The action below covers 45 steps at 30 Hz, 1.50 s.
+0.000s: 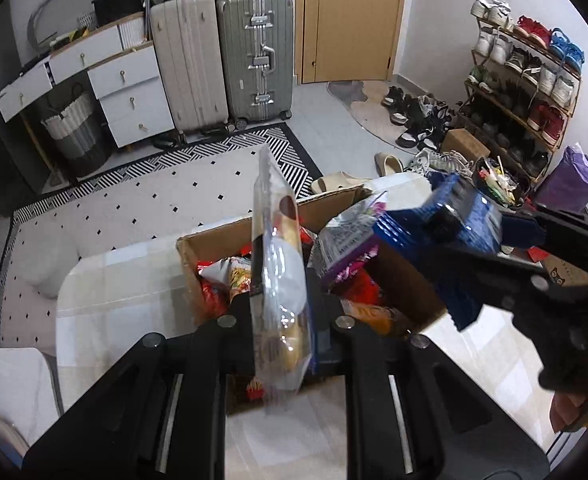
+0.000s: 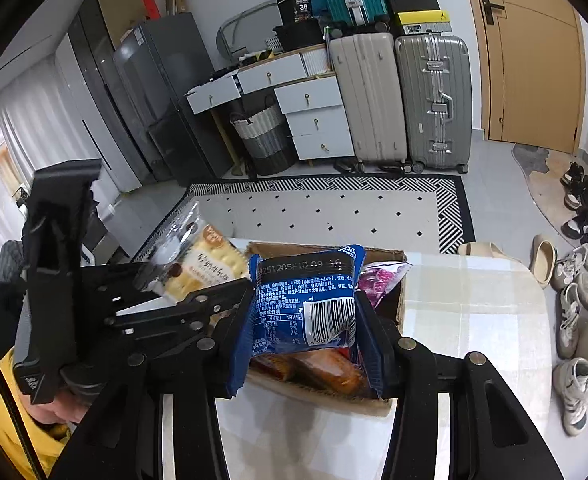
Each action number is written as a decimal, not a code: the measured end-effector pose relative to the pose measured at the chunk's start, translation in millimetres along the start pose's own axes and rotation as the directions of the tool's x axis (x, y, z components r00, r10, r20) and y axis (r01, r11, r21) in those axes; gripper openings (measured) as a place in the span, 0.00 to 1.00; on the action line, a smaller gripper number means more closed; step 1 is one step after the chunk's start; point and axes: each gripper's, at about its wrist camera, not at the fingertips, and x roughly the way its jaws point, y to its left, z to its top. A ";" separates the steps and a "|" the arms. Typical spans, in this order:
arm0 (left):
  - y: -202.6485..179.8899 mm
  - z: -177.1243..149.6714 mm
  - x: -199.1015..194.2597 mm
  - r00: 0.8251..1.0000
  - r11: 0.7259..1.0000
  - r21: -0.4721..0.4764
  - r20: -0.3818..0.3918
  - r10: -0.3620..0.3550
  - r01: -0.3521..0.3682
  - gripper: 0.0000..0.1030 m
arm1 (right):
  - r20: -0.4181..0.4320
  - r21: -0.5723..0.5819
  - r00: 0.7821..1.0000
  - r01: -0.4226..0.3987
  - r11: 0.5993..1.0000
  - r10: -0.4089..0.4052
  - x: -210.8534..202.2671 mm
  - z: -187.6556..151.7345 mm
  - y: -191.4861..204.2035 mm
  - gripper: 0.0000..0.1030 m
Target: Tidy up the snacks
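Note:
My left gripper [image 1: 282, 308] is shut on a clear packet of crackers [image 1: 280, 280], which stands upright and edge-on between the fingers, over an open cardboard box [image 1: 230, 236] of mixed snack packets. My right gripper [image 2: 305, 320] is shut on a blue snack packet [image 2: 305, 300], barcode side facing the camera, above the same box [image 2: 401, 300]. From the right wrist, the left gripper [image 2: 182, 280] shows at the left with the cracker packet [image 2: 202, 256]. The left wrist view has the right gripper [image 1: 473, 232] with the blue packet [image 1: 453, 216] at the right. The box sits on a pale table [image 2: 473, 312].
Beyond the table lies a black-and-white rug [image 2: 333, 208]; suitcases [image 2: 429, 100] and white drawers [image 2: 313, 120] stand against the far wall. Shoes [image 2: 573, 300] and a shoe rack [image 1: 525, 80] fill the floor to the right. A yellow sleeve [image 2: 22, 420] shows at lower left.

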 end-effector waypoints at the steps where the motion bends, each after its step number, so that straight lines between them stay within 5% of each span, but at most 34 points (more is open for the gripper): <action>1: 2.3 2.3 10.5 1.000 1.000 -0.002 -0.012 0.001 -0.001 0.12 | -0.005 0.008 1.000 -0.006 1.000 0.006 5.2 -0.4 -1.8 0.45; 6: 12.6 20.2 60.3 0.999 1.000 0.000 -0.035 0.006 -0.006 0.12 | -0.030 0.013 1.000 -0.003 1.000 0.003 23.5 -6.5 -11.0 0.45; 13: 13.9 35.2 81.4 0.999 0.999 0.023 -0.029 0.024 -0.024 0.13 | -0.044 0.015 0.999 -0.005 1.000 0.006 34.4 -9.8 -16.6 0.45; 23: 12.5 36.0 29.8 0.996 0.996 0.024 0.044 0.082 -0.083 0.14 | -0.060 -0.004 0.998 -0.004 1.000 0.004 43.7 -13.2 -9.1 0.45; 30: 29.2 36.6 -20.2 0.984 0.991 -0.021 0.120 0.134 -0.132 0.54 | -0.112 -0.021 0.993 0.019 1.000 -0.021 55.1 -18.0 -7.0 0.45; 41: 42.3 15.8 -48.9 0.982 0.989 -0.018 0.115 0.148 -0.146 0.58 | -0.100 -0.046 0.992 0.073 0.996 -0.078 58.8 -13.8 -9.2 0.50; 45: 43.6 9.9 -55.5 0.980 0.987 -0.031 0.122 0.159 -0.157 0.71 | -0.112 -0.050 0.989 0.091 0.995 -0.096 60.2 -13.4 -9.0 0.56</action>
